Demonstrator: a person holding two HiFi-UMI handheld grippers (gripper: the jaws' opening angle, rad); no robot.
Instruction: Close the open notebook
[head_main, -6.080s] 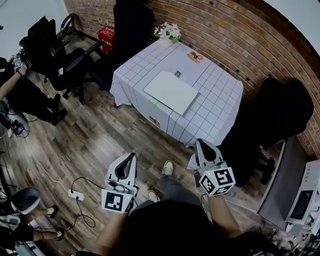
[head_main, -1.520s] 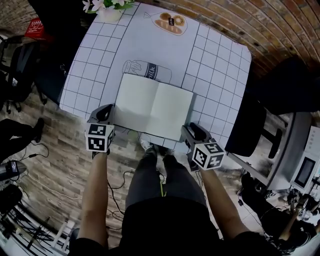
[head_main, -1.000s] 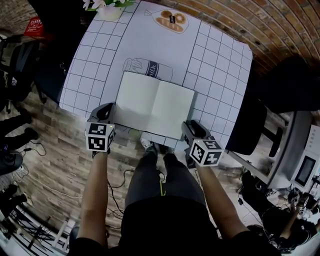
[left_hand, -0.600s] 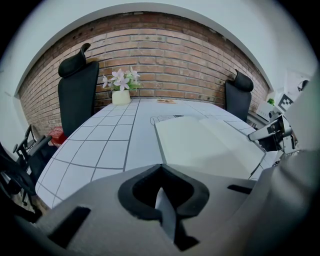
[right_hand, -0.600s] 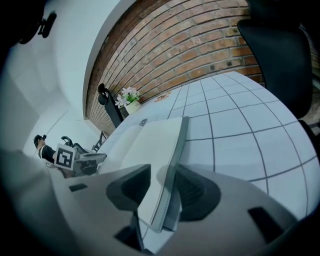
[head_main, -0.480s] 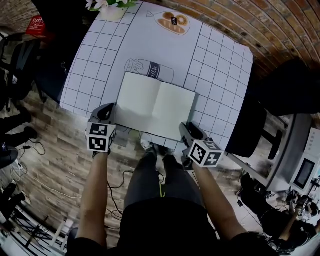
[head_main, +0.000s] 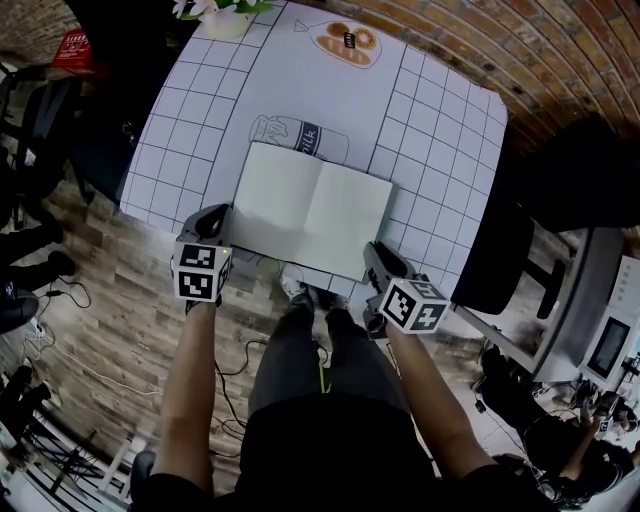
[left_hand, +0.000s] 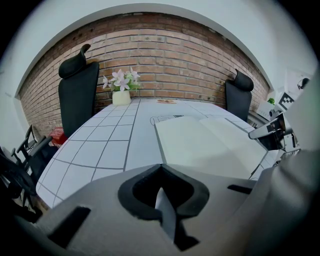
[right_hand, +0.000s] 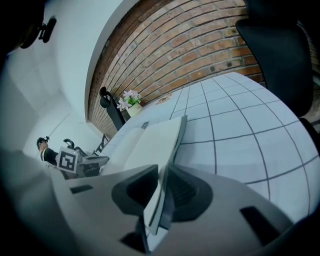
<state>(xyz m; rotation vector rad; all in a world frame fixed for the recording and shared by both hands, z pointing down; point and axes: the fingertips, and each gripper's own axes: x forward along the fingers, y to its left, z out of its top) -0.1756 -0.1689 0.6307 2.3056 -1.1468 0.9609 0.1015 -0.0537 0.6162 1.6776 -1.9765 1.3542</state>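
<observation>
The notebook (head_main: 315, 210) lies open and flat on the bench (head_main: 440, 130), close to the near edge of the checked cloth. Both blank pages face up, and the spine runs away from the person holding the tools. Just beyond its far edge a milk carton drawing (head_main: 298, 135) is printed on the cloth, and a pot of flowers (head_main: 222, 12) stands at the far left corner, well apart from the notebook. The right gripper (head_main: 378, 258) sits at the near right corner of the notebook. Its jaws have just been closing, and in the right gripper view the corner of the right-hand half runs in between them, with the jaws pinching it edge-on. The rest of that half stretches away over the cloth. The left gripper (head_main: 213, 218) rests at the near left corner, just beside the notebook's left edge. In the left gripper view its jaws are drawn together, with the tips meeting where that edge runs down to them. A thin pale sliver shows in the dark hollow behind the tips, and I cannot tell what it is. A black chair (left_hand: 77, 95) stands against the brick wall (left_hand: 190, 60) behind the bench.
</observation>
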